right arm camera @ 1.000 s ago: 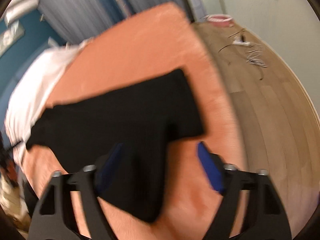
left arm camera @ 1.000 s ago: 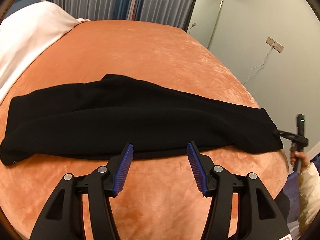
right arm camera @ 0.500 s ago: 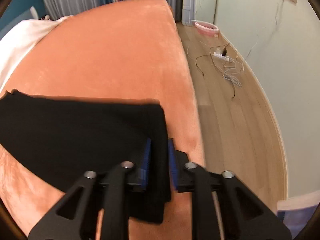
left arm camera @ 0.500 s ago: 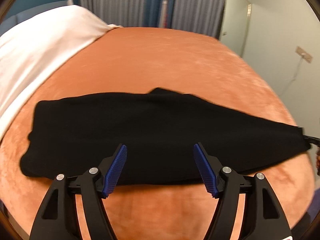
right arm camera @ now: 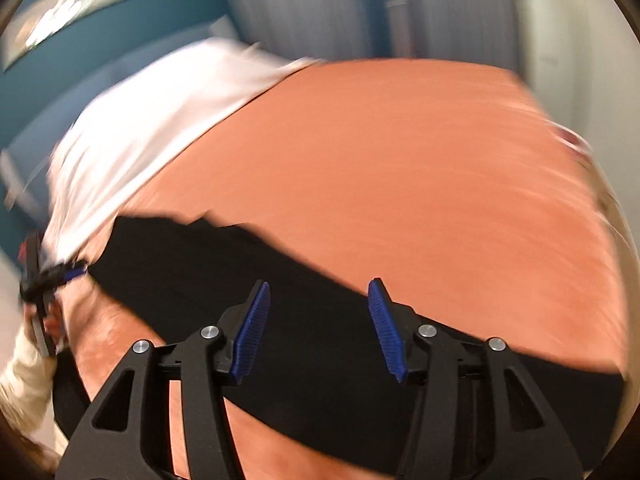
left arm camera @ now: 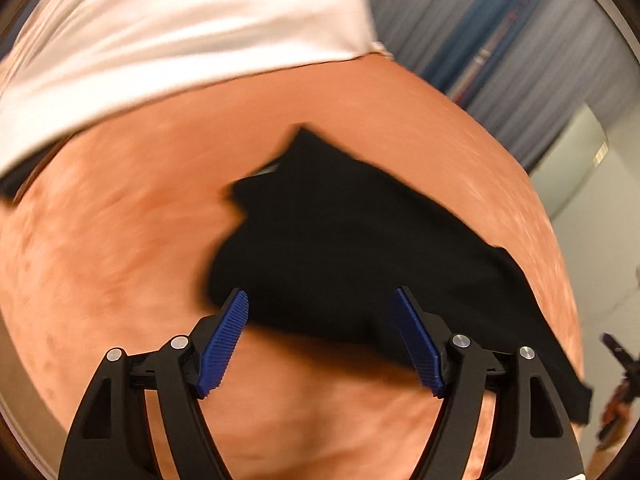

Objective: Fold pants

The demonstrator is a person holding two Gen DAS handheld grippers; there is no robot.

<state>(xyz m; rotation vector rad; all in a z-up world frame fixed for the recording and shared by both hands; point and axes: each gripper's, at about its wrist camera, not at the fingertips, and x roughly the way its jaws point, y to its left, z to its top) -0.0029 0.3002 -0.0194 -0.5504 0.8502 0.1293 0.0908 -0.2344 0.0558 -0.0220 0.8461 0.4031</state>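
Along the bed's (left arm camera: 120, 260) near edge lie the black pants (left arm camera: 340, 248); the left gripper (left arm camera: 320, 344) and right gripper (right arm camera: 316, 328) hover over them, jaws opening, clamping nothing.

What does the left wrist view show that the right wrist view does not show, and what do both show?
Only the left wrist view shows the left gripper from behind, its jaws opening with nothing pressed between them, above one end of the black pants.

Only the right wrist view shows the right gripper, jaws opening above the pants, a teal wall with a picture, and a cream sleeve.

Both show the orange bed cover, the white bedding and the curtains. Both views are blurred.
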